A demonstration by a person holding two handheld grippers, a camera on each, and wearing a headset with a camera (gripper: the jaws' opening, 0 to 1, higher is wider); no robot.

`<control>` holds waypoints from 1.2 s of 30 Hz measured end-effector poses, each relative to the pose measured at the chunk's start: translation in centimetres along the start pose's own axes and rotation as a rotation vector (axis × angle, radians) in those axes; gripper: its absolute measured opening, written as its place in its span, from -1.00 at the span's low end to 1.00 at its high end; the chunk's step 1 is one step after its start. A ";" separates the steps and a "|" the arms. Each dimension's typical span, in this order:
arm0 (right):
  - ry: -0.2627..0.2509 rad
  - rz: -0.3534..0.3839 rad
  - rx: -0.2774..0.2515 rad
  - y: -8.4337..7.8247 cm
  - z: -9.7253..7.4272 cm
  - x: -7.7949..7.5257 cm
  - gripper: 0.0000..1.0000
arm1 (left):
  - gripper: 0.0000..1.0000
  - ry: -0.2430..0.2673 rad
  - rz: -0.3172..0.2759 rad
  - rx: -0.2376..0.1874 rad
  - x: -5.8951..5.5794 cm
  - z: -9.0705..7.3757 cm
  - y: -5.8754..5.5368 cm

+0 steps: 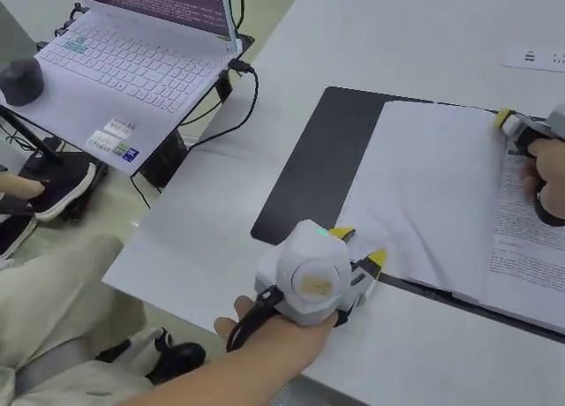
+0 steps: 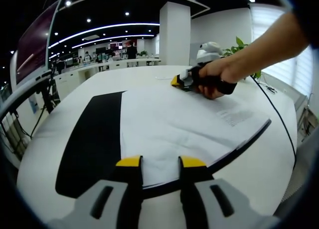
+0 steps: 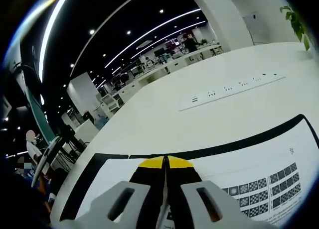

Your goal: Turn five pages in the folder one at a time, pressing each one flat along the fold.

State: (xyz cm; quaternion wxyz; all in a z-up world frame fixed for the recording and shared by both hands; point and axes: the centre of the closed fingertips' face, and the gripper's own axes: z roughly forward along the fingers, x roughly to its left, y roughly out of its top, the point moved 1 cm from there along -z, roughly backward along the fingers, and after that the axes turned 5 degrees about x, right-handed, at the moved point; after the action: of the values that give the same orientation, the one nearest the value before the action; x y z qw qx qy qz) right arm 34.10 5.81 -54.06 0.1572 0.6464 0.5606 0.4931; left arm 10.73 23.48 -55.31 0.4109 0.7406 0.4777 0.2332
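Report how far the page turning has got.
Done: the folder lies open, with a blank-backed page turned onto its left side. In hand: the right claw, shut, sits at the top of the fold; the left claw, open, is at that page's lower edge. Left: the page looks creased, not flat; how many of five are turned cannot be told.

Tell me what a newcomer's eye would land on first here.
The open black folder on the white table, with a blank white page spread across it. The left tool sits open at the folder's near edge, the right tool shut at the page's far edge; a laptop stands upper left.
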 end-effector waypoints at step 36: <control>0.124 -0.004 0.047 -6.1 -8.9 3.7 -1.00 | -0.46 -0.004 0.002 -0.003 0.0 0.0 0.1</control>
State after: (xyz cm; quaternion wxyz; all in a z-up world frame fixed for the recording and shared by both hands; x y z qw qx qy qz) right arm 22.94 7.92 -52.78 0.1077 0.6171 0.5819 0.5186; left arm 10.73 23.45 -55.20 0.4128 0.7411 0.4756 0.2328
